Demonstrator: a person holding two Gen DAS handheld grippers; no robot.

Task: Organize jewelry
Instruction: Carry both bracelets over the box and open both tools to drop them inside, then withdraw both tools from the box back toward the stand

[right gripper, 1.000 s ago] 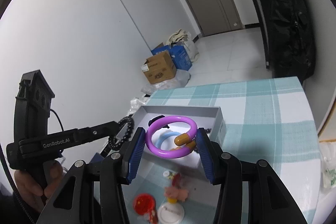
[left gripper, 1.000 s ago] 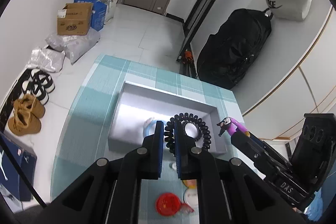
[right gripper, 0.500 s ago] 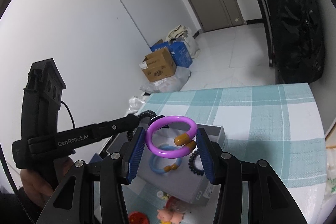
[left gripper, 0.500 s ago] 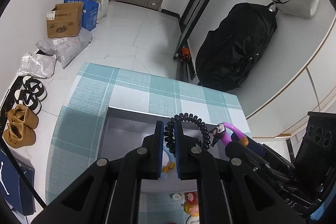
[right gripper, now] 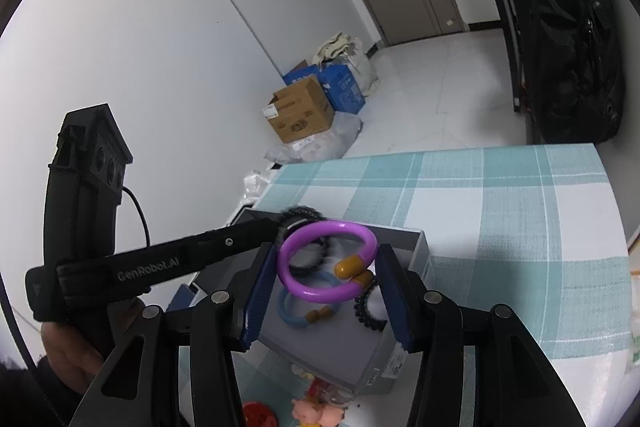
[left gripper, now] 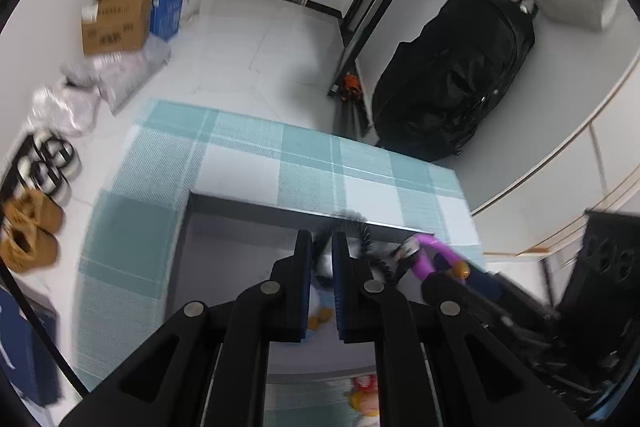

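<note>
purple bracelet point(right gripper: 327, 261) clamped in right gripper point(right gripper: 326, 291) jaws and black coil band point(left gripper: 370, 247) pinched in shut left gripper point(left gripper: 320, 271) jaws have both advanced from the near rim to over the grey box point(right gripper: 418, 247), ready for release.

Change over the last second: both grippers have advanced over the grey box point(right gripper: 404, 347). The left gripper point(left gripper: 320, 247), clamped on the black coil band point(left gripper: 368, 247), now sits above the box's far wall rather than its near edge. The right gripper point(right gripper: 326, 261) has carried the purple ring point(right gripper: 326, 291) above the blue ring point(right gripper: 294, 311) in the box.
</note>
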